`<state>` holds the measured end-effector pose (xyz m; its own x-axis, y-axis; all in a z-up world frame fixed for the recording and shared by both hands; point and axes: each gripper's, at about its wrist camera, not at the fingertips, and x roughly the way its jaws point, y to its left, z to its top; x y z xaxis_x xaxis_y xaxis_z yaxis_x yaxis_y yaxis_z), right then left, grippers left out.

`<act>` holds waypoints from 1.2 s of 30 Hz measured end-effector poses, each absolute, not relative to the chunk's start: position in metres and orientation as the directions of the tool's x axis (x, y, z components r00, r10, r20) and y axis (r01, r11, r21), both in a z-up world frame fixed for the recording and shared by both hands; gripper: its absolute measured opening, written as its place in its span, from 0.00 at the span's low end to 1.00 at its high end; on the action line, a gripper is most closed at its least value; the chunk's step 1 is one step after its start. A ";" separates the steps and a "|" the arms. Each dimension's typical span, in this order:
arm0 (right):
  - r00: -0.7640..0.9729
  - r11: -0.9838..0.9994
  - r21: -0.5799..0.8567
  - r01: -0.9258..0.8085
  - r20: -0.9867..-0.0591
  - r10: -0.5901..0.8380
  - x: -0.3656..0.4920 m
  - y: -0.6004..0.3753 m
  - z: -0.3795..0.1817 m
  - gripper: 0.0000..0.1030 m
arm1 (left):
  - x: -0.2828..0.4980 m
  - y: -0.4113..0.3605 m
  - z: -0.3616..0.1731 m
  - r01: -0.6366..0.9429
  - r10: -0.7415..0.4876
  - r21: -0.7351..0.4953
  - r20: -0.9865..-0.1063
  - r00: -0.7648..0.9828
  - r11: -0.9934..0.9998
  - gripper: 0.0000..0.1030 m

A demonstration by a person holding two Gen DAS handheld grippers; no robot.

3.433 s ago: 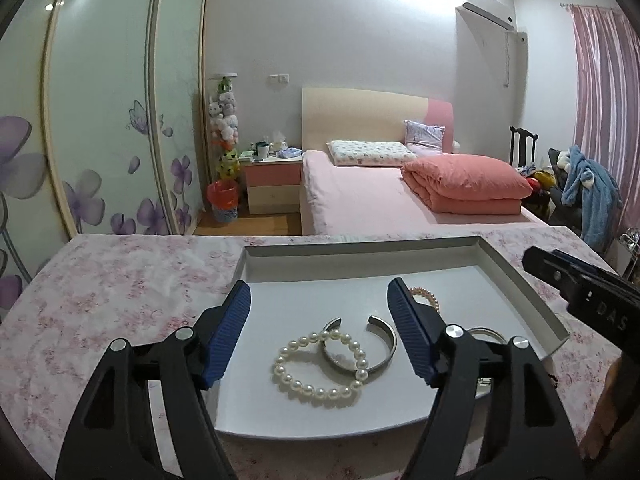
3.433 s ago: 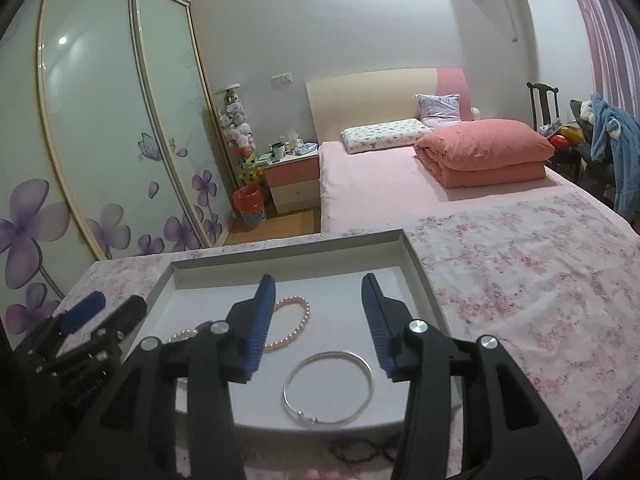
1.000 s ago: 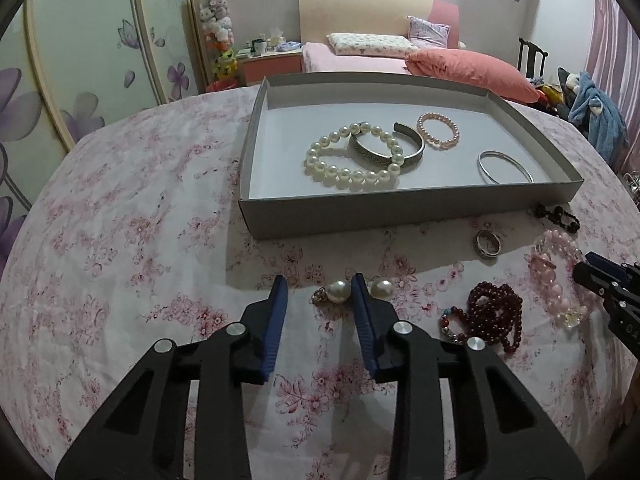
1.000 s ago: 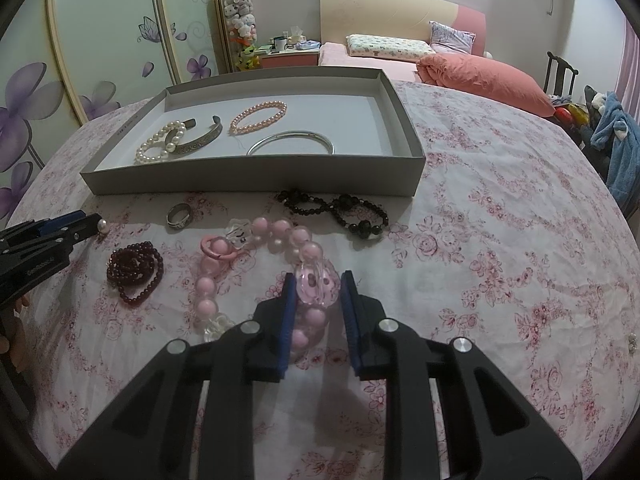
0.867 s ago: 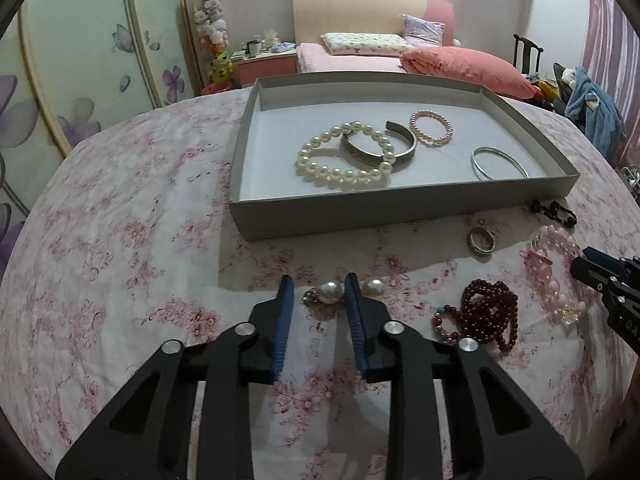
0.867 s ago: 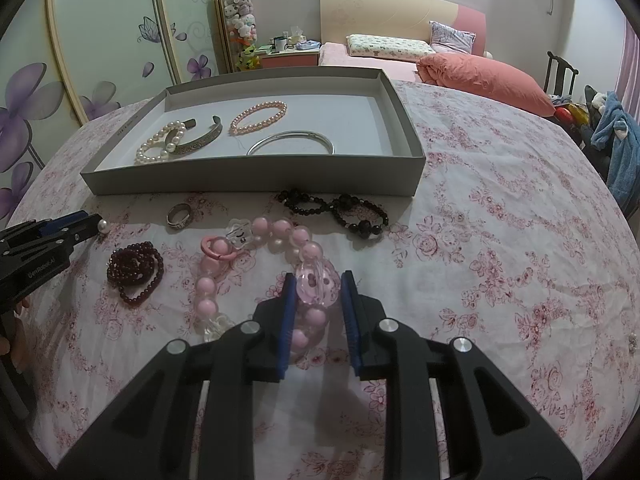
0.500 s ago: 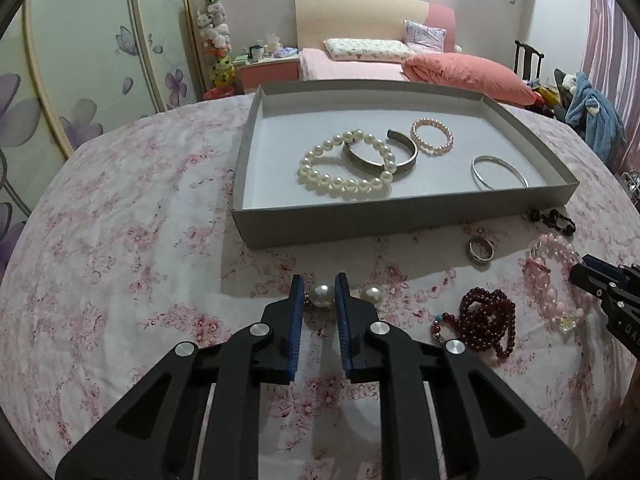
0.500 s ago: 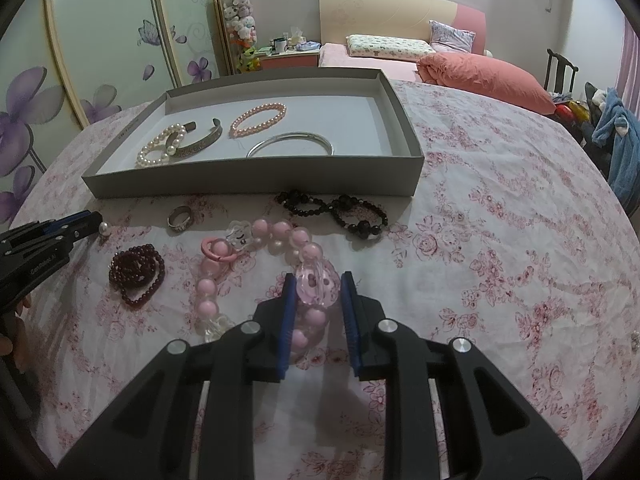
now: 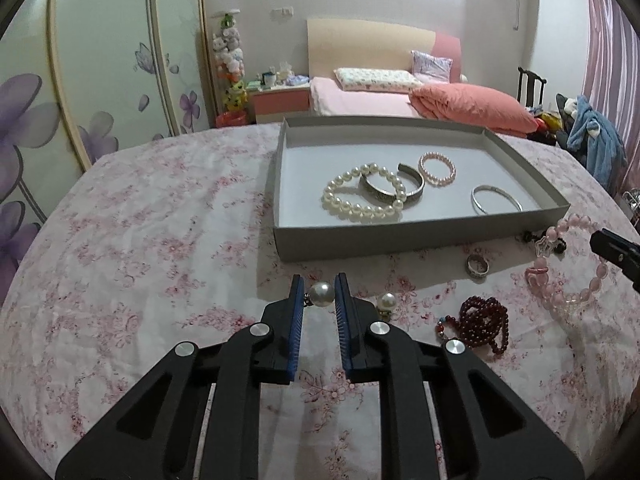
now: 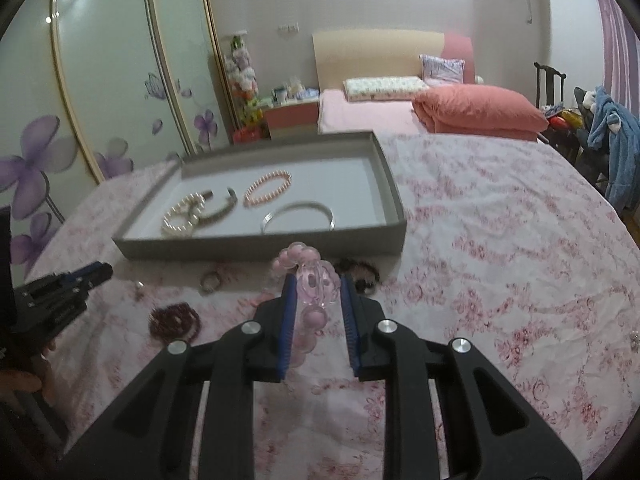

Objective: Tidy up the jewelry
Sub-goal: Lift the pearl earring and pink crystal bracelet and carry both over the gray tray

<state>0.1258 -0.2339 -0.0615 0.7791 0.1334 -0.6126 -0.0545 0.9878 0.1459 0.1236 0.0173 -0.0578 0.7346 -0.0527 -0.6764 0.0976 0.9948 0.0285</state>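
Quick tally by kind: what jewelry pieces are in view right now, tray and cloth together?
Bracelets and bangles in the grey tray: 4
Pearl earrings: 2, one in the left gripper, one on the cloth
Ring: 1
Dark red bead string: 1
Black bead piece: 1
Pink bead bracelet in the right gripper: 1
Total: 10

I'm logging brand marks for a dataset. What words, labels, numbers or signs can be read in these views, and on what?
No text reads clearly in either view.
left gripper: a faint pale mark on its side, possibly lettering, too blurred to read.
Items on the nightstand: any labels are too small to read.
grey tray, pearl earring, pink bead bracelet: no markings visible.
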 end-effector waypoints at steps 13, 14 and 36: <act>0.806 0.978 0.189 -0.092 -0.563 0.184 0.115 -0.222 -0.052 0.22 | 0.114 0.013 -0.050 0.089 -0.053 0.026 -0.631 0.774 0.996 0.16; 0.806 0.977 0.191 -0.094 -0.561 0.187 0.115 -0.221 -0.052 0.22 | 0.114 0.013 -0.050 0.089 -0.054 0.025 -0.629 0.775 0.996 0.16; 0.886 0.984 0.142 -0.109 -0.434 0.161 0.095 -0.198 -0.024 0.22 | 0.094 -0.008 -0.019 0.122 -0.111 -0.013 -0.525 0.844 0.992 0.16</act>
<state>0.0948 -0.1978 -0.0236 0.8862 0.1611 -0.4345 -0.1092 0.9838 0.1420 0.0940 -0.0076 -0.0188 0.8438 -0.1109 -0.5250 0.1223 0.9924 -0.0131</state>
